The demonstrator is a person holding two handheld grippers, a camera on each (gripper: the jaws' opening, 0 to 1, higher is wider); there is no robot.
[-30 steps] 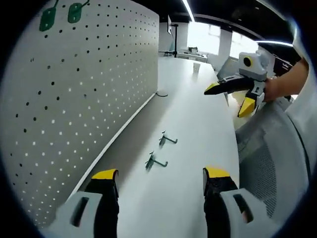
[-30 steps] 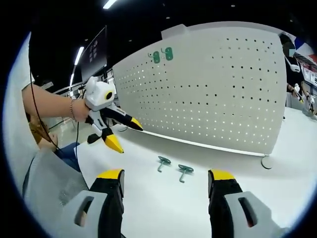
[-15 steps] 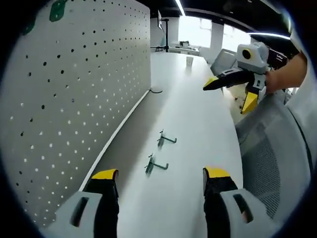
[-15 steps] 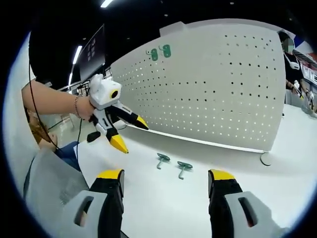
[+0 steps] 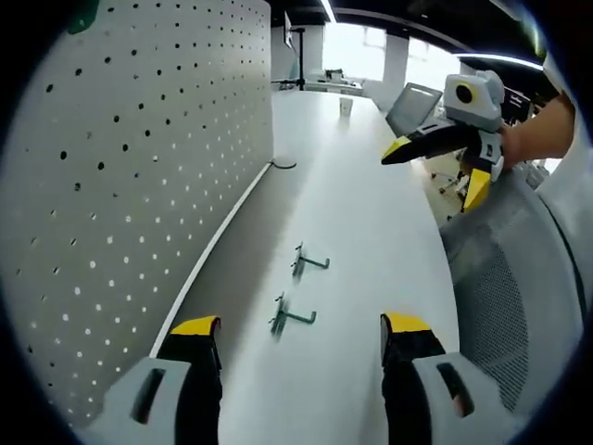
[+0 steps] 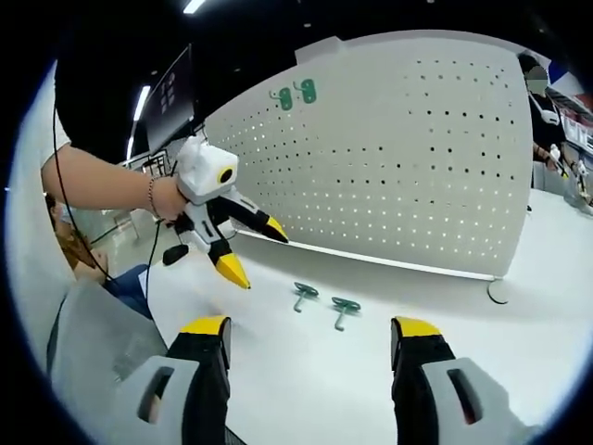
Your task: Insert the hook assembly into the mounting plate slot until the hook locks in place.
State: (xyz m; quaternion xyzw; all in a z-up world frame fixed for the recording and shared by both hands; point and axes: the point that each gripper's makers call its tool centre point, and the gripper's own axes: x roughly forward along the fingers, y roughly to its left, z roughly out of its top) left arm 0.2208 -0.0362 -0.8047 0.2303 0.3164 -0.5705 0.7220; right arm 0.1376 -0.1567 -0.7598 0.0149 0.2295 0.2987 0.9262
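Left claw (image 6: 252,250) has neared two green hooks (image 6: 320,301); both claws gape empty.

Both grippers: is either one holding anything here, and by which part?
Nothing is held. The left gripper and right gripper are open and empty; the two green metal hooks lie on the white table.
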